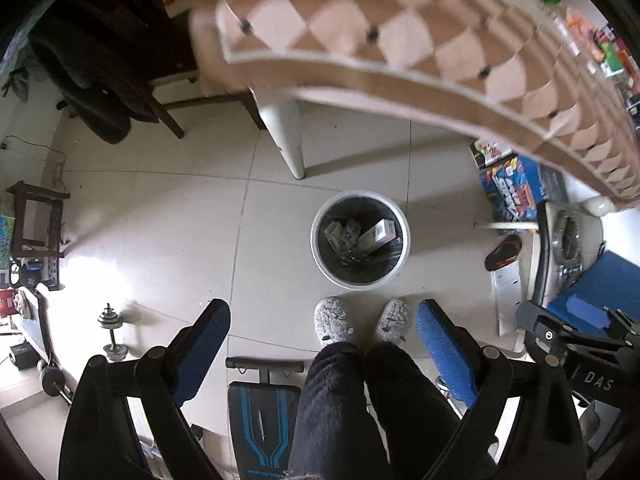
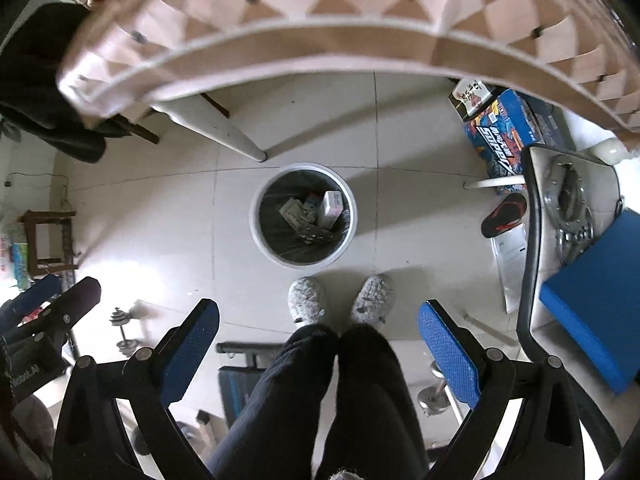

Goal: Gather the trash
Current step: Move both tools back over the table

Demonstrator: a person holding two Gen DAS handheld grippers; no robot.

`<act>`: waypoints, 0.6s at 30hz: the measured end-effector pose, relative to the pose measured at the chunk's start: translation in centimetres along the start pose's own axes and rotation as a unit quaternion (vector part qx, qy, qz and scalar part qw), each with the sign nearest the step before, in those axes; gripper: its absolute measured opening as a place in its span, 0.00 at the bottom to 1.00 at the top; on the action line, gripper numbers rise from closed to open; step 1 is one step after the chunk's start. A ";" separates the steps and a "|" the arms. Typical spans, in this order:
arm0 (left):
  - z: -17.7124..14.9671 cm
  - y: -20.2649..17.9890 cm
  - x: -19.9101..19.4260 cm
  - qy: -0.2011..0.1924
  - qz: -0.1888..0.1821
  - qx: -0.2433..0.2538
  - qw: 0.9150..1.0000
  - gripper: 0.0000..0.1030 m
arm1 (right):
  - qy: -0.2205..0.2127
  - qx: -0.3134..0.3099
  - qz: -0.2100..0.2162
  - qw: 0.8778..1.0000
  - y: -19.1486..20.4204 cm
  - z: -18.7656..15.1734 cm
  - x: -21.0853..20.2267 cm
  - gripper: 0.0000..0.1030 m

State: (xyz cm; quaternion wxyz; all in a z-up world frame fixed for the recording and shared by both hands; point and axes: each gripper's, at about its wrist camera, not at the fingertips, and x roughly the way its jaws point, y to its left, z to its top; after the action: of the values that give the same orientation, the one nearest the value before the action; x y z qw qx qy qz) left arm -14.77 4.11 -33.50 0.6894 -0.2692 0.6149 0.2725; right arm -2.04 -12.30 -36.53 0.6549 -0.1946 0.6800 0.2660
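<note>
One round white trash bin [image 1: 360, 240] [image 2: 303, 216] stands on the pale tiled floor [image 1: 160, 220] [image 2: 160, 216], lined with a dark crinkled bag and holding at least three crumpled cartons or boxes [image 1: 378, 233] [image 2: 331, 208], the largest a pale rectangular one leaning at the bin's 2 o'clock side; bare tile rings the bin on every side, widest toward 9 o'clock; at its 6 o'clock, just beside the rim, are two fuzzy grey slippers [image 1: 334, 320] [image 2: 306, 300] on a person whose two dark-trousered legs [image 1: 360, 400] [image 2: 320, 392] fill the lower centre; at 12 o'clock a table [image 1: 360, 40] [image 2: 320, 12] covered in a quilted diamond-patterned cloth overhangs, its edge curving across the top, with one white tapered leg [image 1: 286, 136] [image 2: 216, 128] near the bin but apart from it; at 3 o'clock lie one red-and-black sandal [image 1: 504, 252] [image 2: 503, 216], colourful printed boxes [image 1: 512, 188] [image 2: 500, 136] and a blue padded seat [image 2: 592, 312], crowding that side; at 8 o'clock one small metal dumbbell [image 1: 112, 332] [image 2: 124, 328] rests on the tile; a black-and-blue bench [image 1: 264, 416] sits beneath the legs; the left gripper [image 1: 324, 344] has its two blue textured pads spread wide with nothing between them; the right gripper [image 2: 320, 340] is likewise spread wide and empty, both hanging above the floor on the near side of the bin.
</note>
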 end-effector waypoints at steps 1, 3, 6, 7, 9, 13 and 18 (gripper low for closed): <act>0.2 0.0 -1.7 -0.007 0.004 0.000 1.000 0.92 | -0.004 0.006 0.006 1.000 0.0 -0.1 -1.6 0.98; 0.6 -0.3 -3.7 -0.021 0.014 0.001 1.000 0.92 | -0.011 0.016 0.019 1.000 0.0 0.1 -4.1 0.98; 2.4 -1.5 -6.3 -0.053 0.022 0.009 0.998 0.92 | -0.040 0.038 0.032 0.998 -0.9 1.3 -8.2 0.98; 3.5 -2.2 -7.0 -0.066 0.026 0.010 0.997 0.92 | -0.053 0.047 0.032 0.997 -1.7 2.2 -9.7 0.98; 5.4 -3.8 -8.0 -0.082 0.038 0.010 0.996 0.92 | -0.065 0.063 0.030 0.995 -3.1 3.7 -11.5 0.98; 9.2 -7.3 -8.3 -0.094 0.036 0.018 0.995 1.00 | -0.089 0.086 0.015 0.992 -7.1 8.6 -14.7 0.98; 16.6 -13.2 -6.9 -0.084 0.036 0.025 0.996 1.00 | -0.116 0.108 -0.015 0.987 -13.7 17.5 -16.7 0.98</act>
State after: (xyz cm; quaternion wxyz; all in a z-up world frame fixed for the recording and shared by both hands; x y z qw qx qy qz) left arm 5.54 6.24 -24.50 0.7349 -0.2059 0.5707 0.3030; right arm 21.23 -13.64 -21.44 0.7506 -0.1007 0.6212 0.2013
